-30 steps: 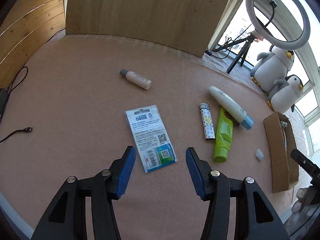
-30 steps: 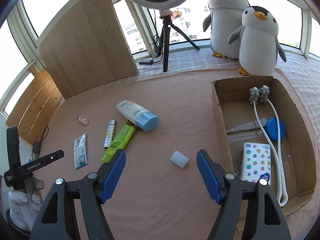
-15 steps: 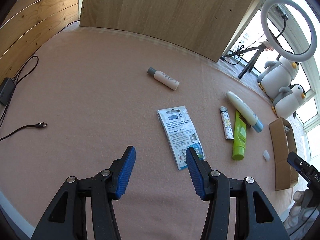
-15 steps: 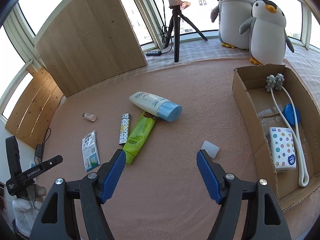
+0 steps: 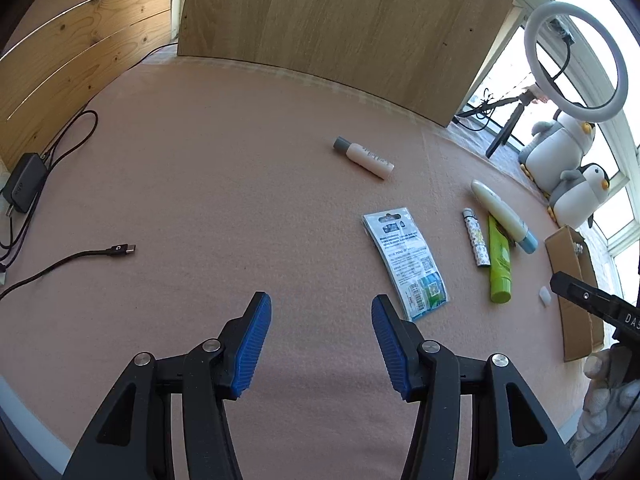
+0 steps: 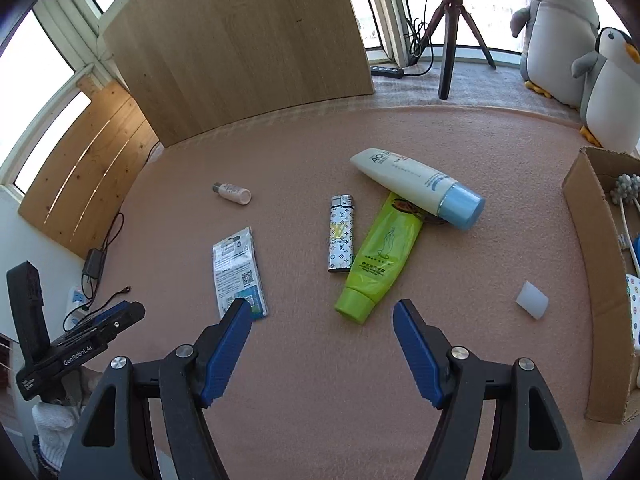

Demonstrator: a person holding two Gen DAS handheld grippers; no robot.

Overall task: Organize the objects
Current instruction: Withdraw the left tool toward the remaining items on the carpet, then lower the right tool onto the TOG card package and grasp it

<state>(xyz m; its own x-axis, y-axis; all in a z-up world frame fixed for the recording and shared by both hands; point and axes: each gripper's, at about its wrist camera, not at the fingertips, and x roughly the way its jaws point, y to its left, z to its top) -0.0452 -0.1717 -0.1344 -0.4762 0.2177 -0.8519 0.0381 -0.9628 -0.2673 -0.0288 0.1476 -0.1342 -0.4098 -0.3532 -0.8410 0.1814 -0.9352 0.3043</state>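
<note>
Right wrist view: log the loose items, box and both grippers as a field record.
surface: pink mat
white tube: lying across the green tube
lighter: left of green tube
packet: flat, by left finger
small bottle: lying alone
white cap: near box
right gripper: open, empty
left gripper: open, empty

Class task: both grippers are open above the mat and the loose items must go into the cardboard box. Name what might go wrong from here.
1. The white tube lies across the green tube; pulling the green one first may roll the white one away.
2. The flat packet lies flush on the mat, so the right gripper may slide over it.
3. The lighter touches the green tube and could be knocked.
</note>
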